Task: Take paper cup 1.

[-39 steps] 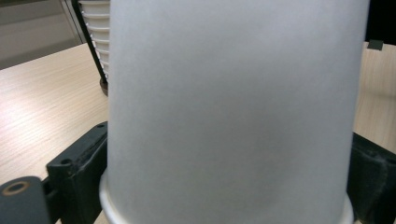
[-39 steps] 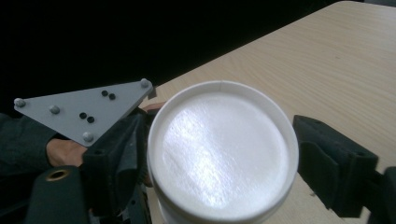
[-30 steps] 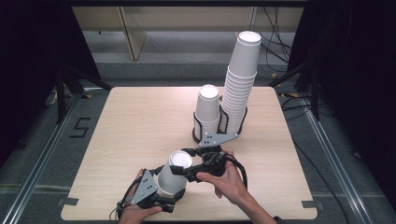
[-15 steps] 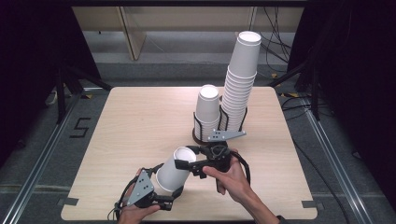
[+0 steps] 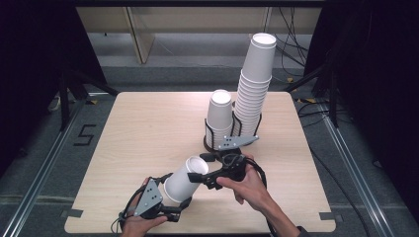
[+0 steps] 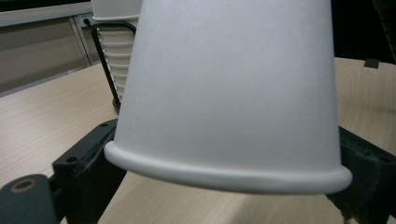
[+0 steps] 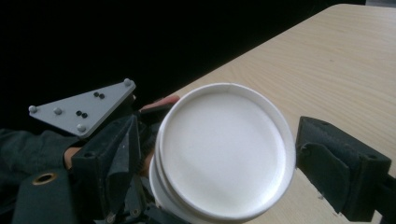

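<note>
A white paper cup [image 5: 185, 178] lies tilted above the near part of the desk [image 5: 148, 128], held between the two claws. Its closed base points up and toward the person's right, and its rolled rim end points down toward the left hand. The right gripper view suggests a second cup nested inside it, since two edges show at the base.

The left claw [image 5: 174, 200] takes the cup at its wide rim end. In the left gripper view the rim [image 6: 224, 175] sits between the two black jaws, one at either side of the cup wall. These jaws have just been closing with the cup between them, and they now appear to be clenched on it. The left hand [image 5: 141, 224] holds this tool at the near edge of the desk.

The right claw [image 5: 203, 174] meets the cup at its base end. In the right gripper view the round base [image 7: 224, 149] lies between its jaws, the left jaw close against the cup and the right jaw standing apart with a gap, so this claw is released. The right hand [image 5: 249, 185] holds it just beside the cup.

Farther back on the desk stands a black wire holder [image 5: 220, 140]. It carries a short stack of cups [image 5: 220, 113] and, beside that, a tall leaning stack [image 5: 254, 81].
</note>
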Tool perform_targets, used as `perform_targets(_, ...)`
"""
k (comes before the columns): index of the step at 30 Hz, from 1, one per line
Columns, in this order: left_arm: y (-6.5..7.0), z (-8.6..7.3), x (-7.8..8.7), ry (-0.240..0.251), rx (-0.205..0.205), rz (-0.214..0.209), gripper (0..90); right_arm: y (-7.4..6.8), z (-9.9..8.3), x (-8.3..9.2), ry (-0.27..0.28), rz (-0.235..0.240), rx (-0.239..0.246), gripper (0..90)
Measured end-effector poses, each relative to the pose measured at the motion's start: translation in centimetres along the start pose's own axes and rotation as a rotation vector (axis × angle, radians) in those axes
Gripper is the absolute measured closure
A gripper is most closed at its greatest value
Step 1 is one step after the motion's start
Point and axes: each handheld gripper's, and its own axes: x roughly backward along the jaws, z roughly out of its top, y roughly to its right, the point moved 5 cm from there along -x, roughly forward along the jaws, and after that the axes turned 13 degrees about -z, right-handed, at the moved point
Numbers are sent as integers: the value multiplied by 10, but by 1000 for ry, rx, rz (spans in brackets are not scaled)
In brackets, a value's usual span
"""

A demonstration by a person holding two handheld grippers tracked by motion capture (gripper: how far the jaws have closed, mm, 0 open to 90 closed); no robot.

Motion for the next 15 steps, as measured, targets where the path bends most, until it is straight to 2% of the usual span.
perform_targets(2, 1, -1, 0, -17, -10, -1, 87, 2, 0, 2, -13, -17, 35, 158)
perform_targets(5, 2, -1, -1, -17, -15, -9, 88, 0, -1, 2, -21, -2, 24, 159)
perform_targets(7, 2, -1, -1, -29, -21, -11, 89, 2, -1, 2, -23, -18, 52, 159)
perform_targets(12, 2, -1, 0, -48, -23, -19, 89, 3, -3, 2, -49, -11, 53, 161)
perform_targets(15, 3, -2, 1, -65, -34, -27, 89, 4, -3, 3, -53, -25, 77, 162)
